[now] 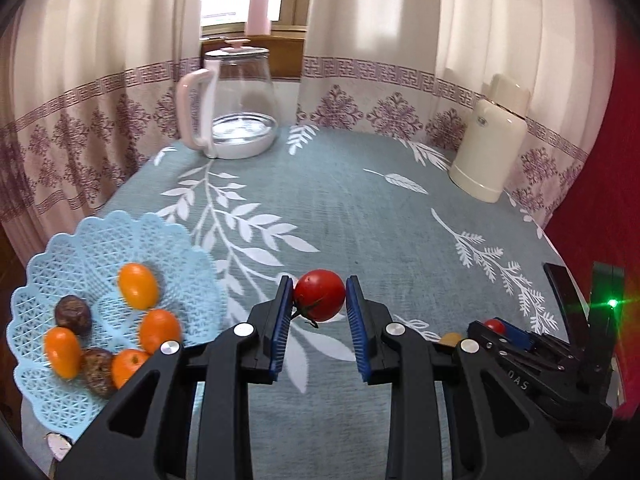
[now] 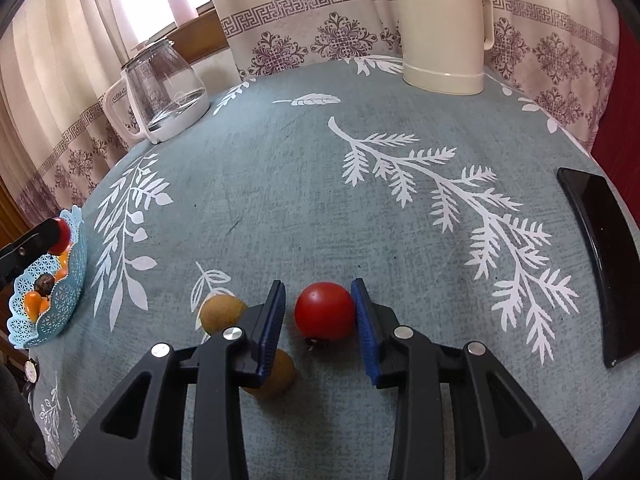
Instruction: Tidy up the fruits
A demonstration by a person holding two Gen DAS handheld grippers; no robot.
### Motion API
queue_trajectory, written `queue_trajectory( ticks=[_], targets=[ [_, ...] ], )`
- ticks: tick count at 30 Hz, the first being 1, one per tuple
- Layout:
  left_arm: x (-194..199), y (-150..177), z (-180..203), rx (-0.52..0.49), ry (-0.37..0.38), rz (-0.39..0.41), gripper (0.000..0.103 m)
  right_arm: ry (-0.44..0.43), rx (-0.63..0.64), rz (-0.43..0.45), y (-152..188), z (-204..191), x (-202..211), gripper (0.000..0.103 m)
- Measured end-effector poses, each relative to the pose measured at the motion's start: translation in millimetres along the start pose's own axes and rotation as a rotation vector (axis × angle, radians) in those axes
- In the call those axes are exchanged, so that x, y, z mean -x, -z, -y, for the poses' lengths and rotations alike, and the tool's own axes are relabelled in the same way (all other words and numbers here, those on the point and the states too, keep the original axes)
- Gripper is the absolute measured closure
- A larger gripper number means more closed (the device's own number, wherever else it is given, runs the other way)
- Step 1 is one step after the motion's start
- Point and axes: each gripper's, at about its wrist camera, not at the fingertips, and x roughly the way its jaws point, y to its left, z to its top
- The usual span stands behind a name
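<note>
My left gripper (image 1: 319, 284) is shut on a red tomato (image 1: 320, 300) and holds it above the cloth, just right of the light blue lattice basket (image 1: 120, 232). In the basket lie several orange fruits (image 1: 138, 285) and dark brown ones (image 1: 73, 314). In the right wrist view, my right gripper (image 2: 319, 292) stands open around a second red tomato (image 2: 325, 312) on the table. Its right pad touches the tomato and a gap shows at the left pad. Two tan round fruits (image 2: 222, 314) (image 2: 280, 376) lie by its left finger, one partly hidden under it.
A glass kettle (image 1: 240, 108) stands at the back left and a cream thermos jug (image 1: 488, 148) at the back right. A black flat object (image 2: 600, 256) lies at the table's right edge. A wristwatch (image 2: 30, 370) lies near the basket (image 2: 48, 308).
</note>
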Motion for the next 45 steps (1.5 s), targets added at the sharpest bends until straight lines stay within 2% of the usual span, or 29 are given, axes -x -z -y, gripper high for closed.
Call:
queue_trajectory(
  ticks=[7,14,15,18,19,31,36,45],
  targets=[
    [16.6,-0.2,-38.8,0.061,-0.075,0.027,0.075,-0.017,-0.024,0.043,0.0,4.2,7.8,0.074],
    [23.8,-5.8,-92.0,0.127,-0.206,0.051,0.074,-0.027,-0.04,0.074,-0.9,6.4,12.2,0.074],
    [24.6,-6.8,-99.1,0.138,-0.223,0.052,0.072,-0.028,-0.042,0.076,-0.8,6.8,12.6,0.074],
    [32.0,-6.3,-117.4,0.186,-0.254,0.064,0.047,-0.032,-0.047,0.086,-1.0,7.9,13.9,0.074],
    [37.4,-5.4,-122.8,0.202,-0.262,0.08,0.042,-0.033,-0.048,0.089,-0.8,8.3,14.7,0.074],
    [68.4,6.9,-134.4,0.229,-0.258,0.134,0.027,-0.069,-0.036,0.133,-0.2,1.3,29.4,0.074],
    [80.7,8.1,-145.3,0.257,-0.26,0.16,0.026,-0.146,0.008,0.16,-0.3,-28.3,50.7,0.074],
    [90.4,10.6,-165.2,0.283,-0.267,0.176,0.025,-0.34,0.144,0.116,4.0,-124.4,60.7,0.074]
  ],
)
